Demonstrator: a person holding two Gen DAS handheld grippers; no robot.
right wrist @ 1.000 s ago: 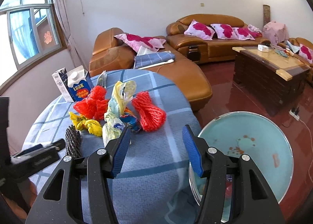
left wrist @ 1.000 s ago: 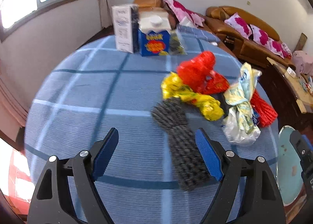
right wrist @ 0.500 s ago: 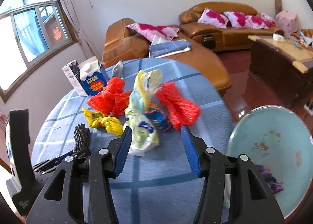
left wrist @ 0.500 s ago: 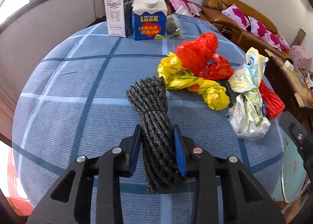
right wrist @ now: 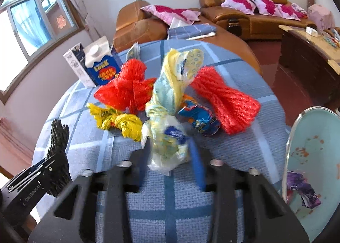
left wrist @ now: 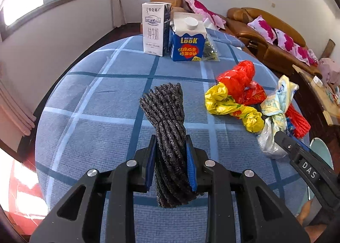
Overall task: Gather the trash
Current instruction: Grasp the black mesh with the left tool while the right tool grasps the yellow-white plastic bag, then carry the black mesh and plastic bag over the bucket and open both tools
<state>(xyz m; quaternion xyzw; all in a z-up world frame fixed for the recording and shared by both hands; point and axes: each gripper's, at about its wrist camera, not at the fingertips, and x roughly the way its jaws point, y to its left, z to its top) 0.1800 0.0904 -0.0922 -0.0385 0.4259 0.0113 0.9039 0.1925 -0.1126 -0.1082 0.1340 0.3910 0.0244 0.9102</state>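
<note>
On the blue checked tabletop [left wrist: 102,103] we have both grasps under way. Our left gripper [left wrist: 171,158] has its fingers clamped on the dark net bundle [left wrist: 167,120], which lies lengthwise between the blue pads, its far end fanned out on the cloth. Our right gripper [right wrist: 167,158] is closing on the pale knotted plastic bag [right wrist: 167,120]; the bag sits between the fingers, but blur hides whether the pads press it yet. We judge this the pick-up step: next, each piece must be lifted clear and carried to the pale blue bin [right wrist: 314,158] beside the tabletop's edge, which holds a crumpled purple wrapper [right wrist: 301,190]. The red bag [right wrist: 127,90], yellow bag [right wrist: 119,122] and red net [right wrist: 227,103] lie uncollected nearby.
</note>
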